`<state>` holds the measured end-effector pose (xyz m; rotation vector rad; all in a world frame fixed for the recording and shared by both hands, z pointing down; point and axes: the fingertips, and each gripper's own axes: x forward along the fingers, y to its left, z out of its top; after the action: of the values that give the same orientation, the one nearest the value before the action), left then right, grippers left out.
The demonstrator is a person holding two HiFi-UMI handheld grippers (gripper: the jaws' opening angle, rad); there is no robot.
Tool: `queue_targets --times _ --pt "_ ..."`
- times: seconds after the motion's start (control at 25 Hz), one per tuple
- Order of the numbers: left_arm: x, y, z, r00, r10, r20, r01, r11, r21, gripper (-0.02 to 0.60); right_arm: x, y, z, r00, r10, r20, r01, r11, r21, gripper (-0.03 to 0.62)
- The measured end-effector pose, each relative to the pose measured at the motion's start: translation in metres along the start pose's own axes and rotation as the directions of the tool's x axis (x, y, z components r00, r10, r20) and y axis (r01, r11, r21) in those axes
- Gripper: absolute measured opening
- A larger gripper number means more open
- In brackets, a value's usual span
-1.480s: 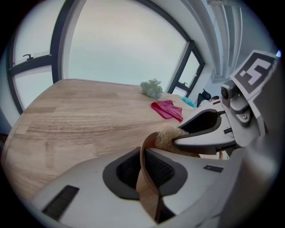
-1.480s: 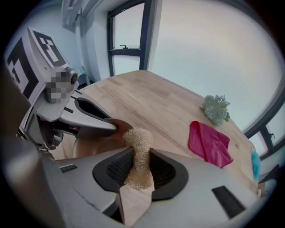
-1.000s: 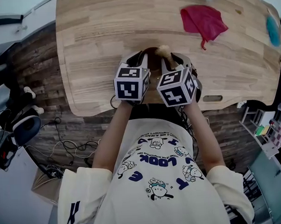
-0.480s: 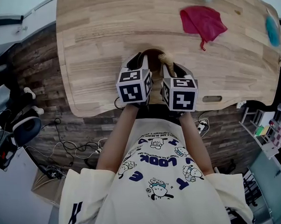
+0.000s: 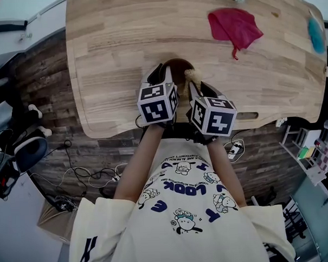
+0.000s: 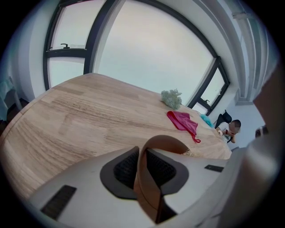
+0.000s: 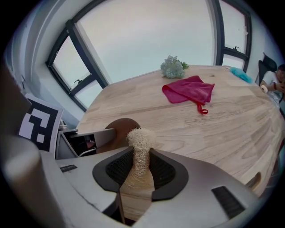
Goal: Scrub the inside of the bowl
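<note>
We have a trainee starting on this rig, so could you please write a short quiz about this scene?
1. True or false: the red cloth lies inside the bowl.
2. What does the right gripper grip? A) loofah scrubber B) metal spoon C) paper towel
3. Fill in: the left gripper is clamped on the bowl's ____.

Key: 1 false, it lies apart on the table; 2 A; 3 rim.

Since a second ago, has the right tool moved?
Yes: right tool pulled back toward the person; its cube now overlaps the table's near edge.
</note>
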<state>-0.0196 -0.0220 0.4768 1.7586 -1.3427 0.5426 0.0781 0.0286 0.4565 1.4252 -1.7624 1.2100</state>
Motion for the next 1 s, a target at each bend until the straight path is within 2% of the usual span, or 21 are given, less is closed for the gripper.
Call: queue_targets --times 0.56,0.8,1.0 --pt "-0.006 0.015 -0.001 0.999 0.033 -0.024 -0.033 0.999 0.014 0.037 -0.012 -0.003 0.012 0.995 0.090 0.040 -0.092 0.994 0.056 0.120" --pt "-0.014 0.030 0.000 0.998 0.045 -0.031 -0.047 0.998 -0.041 0.035 -0.027 0.001 0.034 0.974 0.152 0.165 -0.168 0.982 0.083 0.120" --pt "-0.029 0.040 0.009 0.998 0.060 -0.006 -0.060 0.996 -0.069 0.035 -0.037 -0.002 0.051 0.961 0.143 0.236 -0.160 0.986 0.052 0.120"
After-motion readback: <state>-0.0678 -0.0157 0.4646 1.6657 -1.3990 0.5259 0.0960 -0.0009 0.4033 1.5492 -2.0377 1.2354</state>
